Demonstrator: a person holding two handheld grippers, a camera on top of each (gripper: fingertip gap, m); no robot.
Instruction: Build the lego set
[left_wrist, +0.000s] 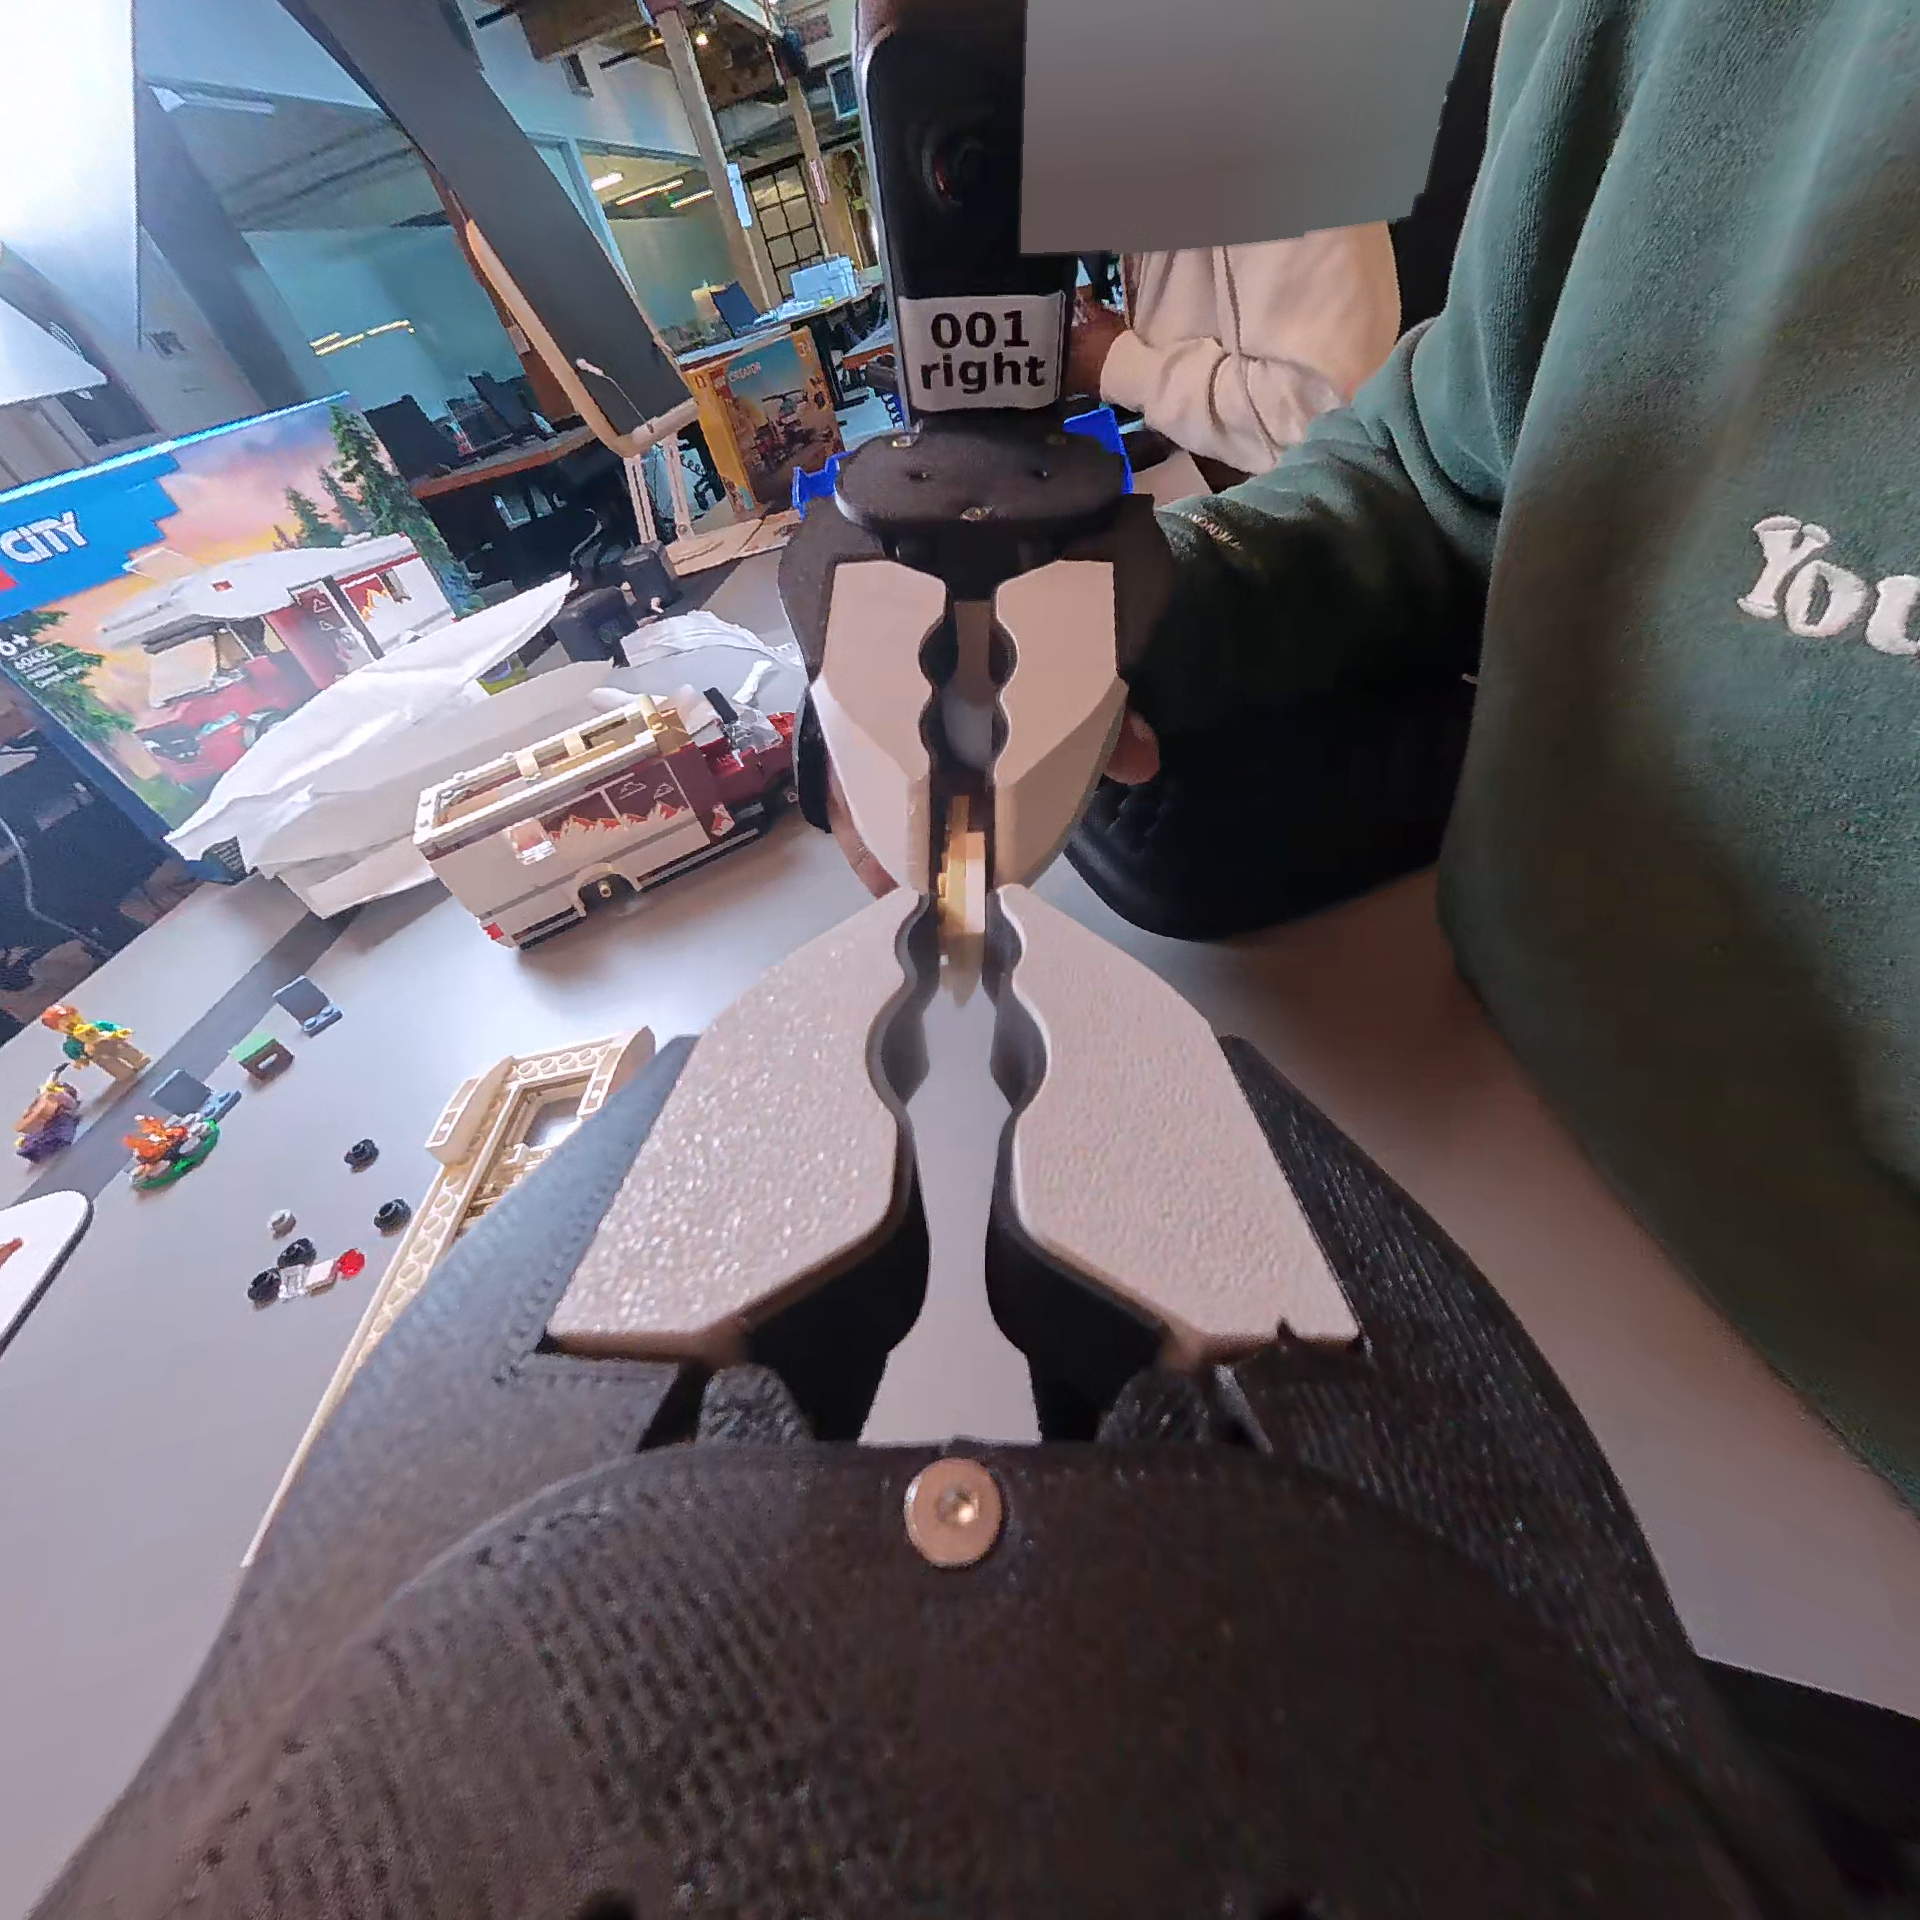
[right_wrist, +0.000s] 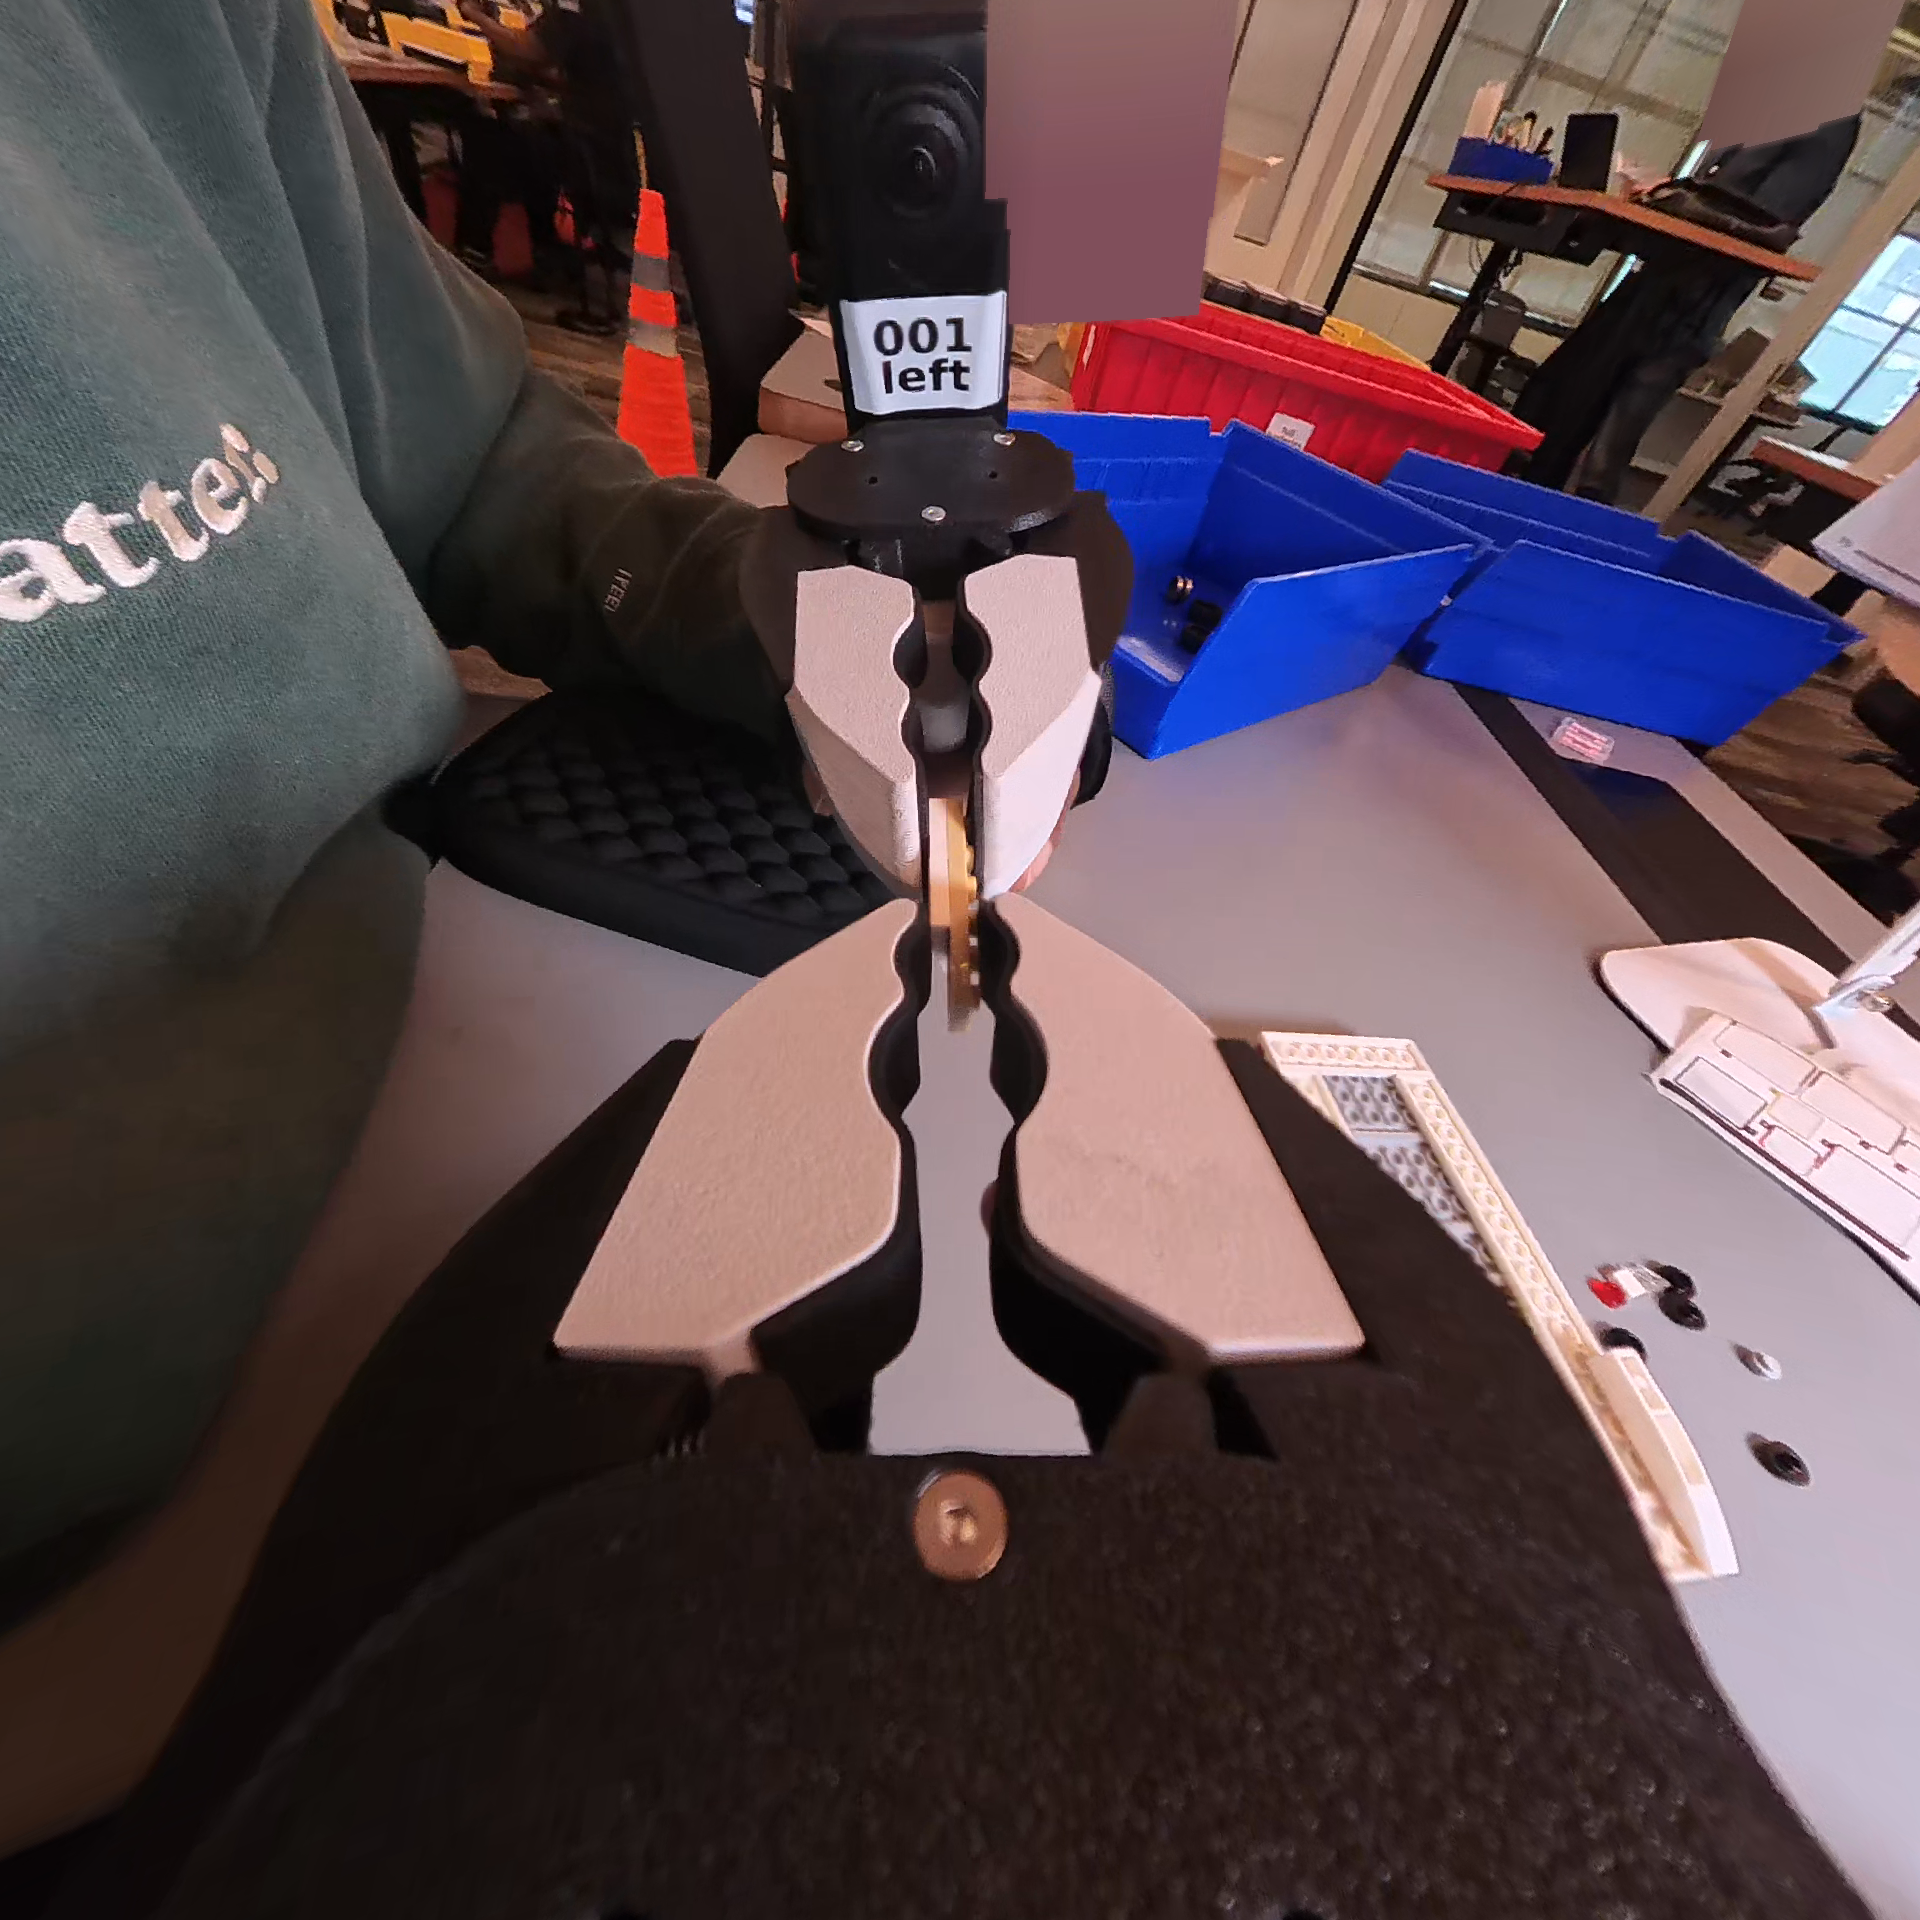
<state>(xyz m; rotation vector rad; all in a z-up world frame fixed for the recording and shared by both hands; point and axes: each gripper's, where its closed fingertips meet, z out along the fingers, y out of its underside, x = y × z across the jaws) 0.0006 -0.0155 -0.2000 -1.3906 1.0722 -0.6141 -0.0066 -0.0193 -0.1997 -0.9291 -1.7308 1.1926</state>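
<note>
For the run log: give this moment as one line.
left gripper: shut on tan plate | right gripper: shut on same plate | tips meeting above table

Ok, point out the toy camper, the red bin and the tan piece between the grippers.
toy camper (left_wrist: 582, 821), left wrist view, on its white side wall.
red bin (right_wrist: 1278, 390), right wrist view, on its front wall.
tan piece (right_wrist: 951, 935), right wrist view, on its flat face between the fingertips.

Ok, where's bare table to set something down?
The widest bare stretch of grey table lies between the blue bins and the pale roof frame. A smaller strip runs between the camper model and that frame. It is crowded around the minifigures, the loose studs and the booklet.
</note>
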